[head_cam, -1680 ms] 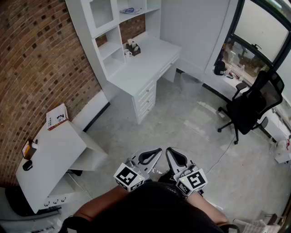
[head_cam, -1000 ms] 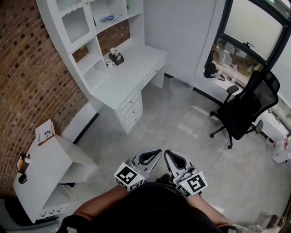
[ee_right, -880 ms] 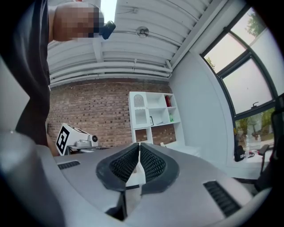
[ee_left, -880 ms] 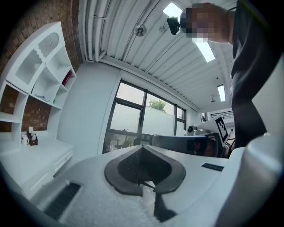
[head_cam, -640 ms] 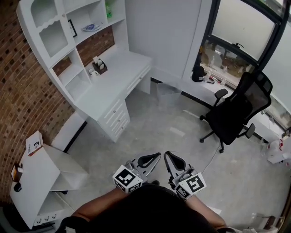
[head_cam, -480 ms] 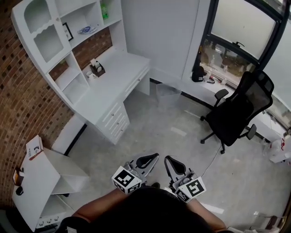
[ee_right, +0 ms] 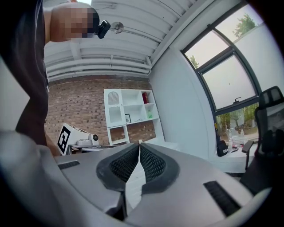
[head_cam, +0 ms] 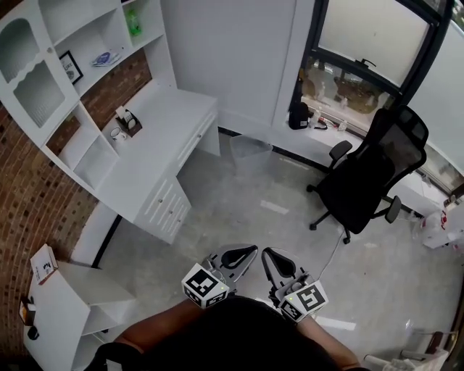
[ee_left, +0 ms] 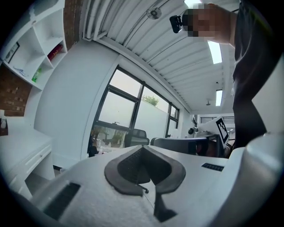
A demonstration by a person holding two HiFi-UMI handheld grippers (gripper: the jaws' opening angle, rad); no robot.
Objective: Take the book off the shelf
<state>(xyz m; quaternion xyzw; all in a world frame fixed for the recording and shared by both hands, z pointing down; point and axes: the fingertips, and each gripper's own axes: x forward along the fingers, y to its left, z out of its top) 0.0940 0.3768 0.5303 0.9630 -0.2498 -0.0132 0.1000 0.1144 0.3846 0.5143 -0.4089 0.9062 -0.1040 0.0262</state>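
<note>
Book (head_cam: 43,265): 1, laid on white stand (head_cam: 72,293) by brick wall (head_cam: 29,206). Left gripper (head_cam: 233,258), right gripper (head_cam: 278,262): 2, held clenched, empty, well apart from book.

White desk (head_cam: 148,163) has a mug (head_cam: 116,133) and a small dark caddy (head_cam: 129,118) on it; shelves (head_cam: 158,43) right above the desk hold a framed picture (head_cam: 70,67) and a green bottle (head_cam: 133,22).
</note>
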